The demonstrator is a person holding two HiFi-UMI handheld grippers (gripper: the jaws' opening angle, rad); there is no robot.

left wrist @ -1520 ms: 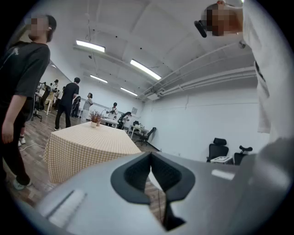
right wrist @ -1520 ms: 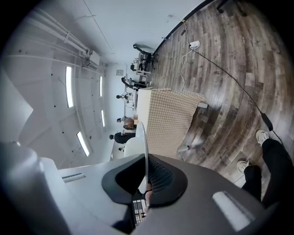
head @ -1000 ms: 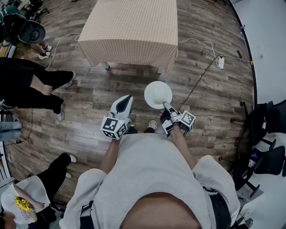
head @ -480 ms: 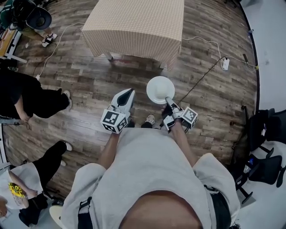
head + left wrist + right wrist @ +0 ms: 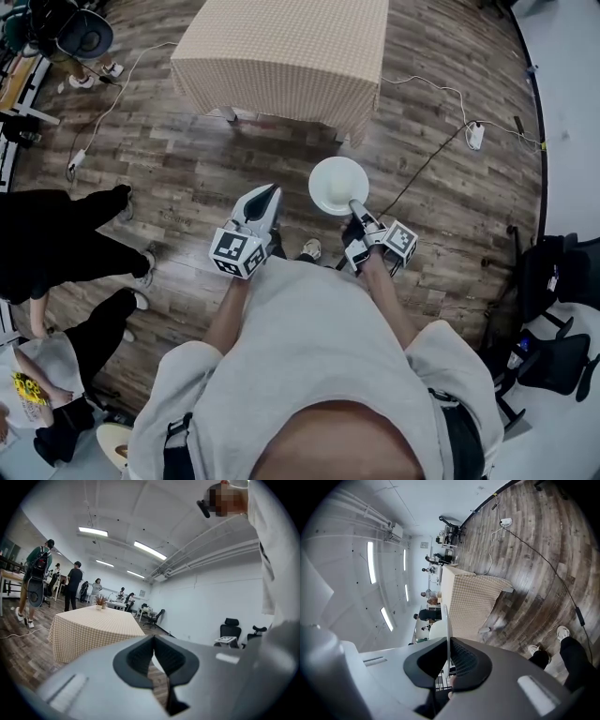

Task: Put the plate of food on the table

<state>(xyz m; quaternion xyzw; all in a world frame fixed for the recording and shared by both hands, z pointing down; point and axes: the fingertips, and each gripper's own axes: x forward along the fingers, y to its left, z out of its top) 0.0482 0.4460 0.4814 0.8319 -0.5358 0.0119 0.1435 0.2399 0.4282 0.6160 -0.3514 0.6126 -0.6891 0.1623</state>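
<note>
The right gripper (image 5: 354, 205) pinches the near rim of the white plate (image 5: 336, 184), which hangs over the wood floor (image 5: 187, 178) short of the checked-cloth table (image 5: 281, 47), while the left gripper (image 5: 266, 195) is closed on nothing; the plate is best carried level, firmly pinched, until it is above the tabletop.

White round plate (image 5: 338, 185), roughly level, short of table (image 5: 281, 52); contents hard to discern; table checked-cloth covered.

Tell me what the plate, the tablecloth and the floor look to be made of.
Plate: plain white and smooth with a thin rim; probably ceramic or melamine, the look leaves it open.
Tablecloth: matte woven fabric in a fine beige check, hanging down over the table's sides.
Floor: wood or wood-look planks, with grey-brown grain, visible board seams and a slight sheen.
</note>
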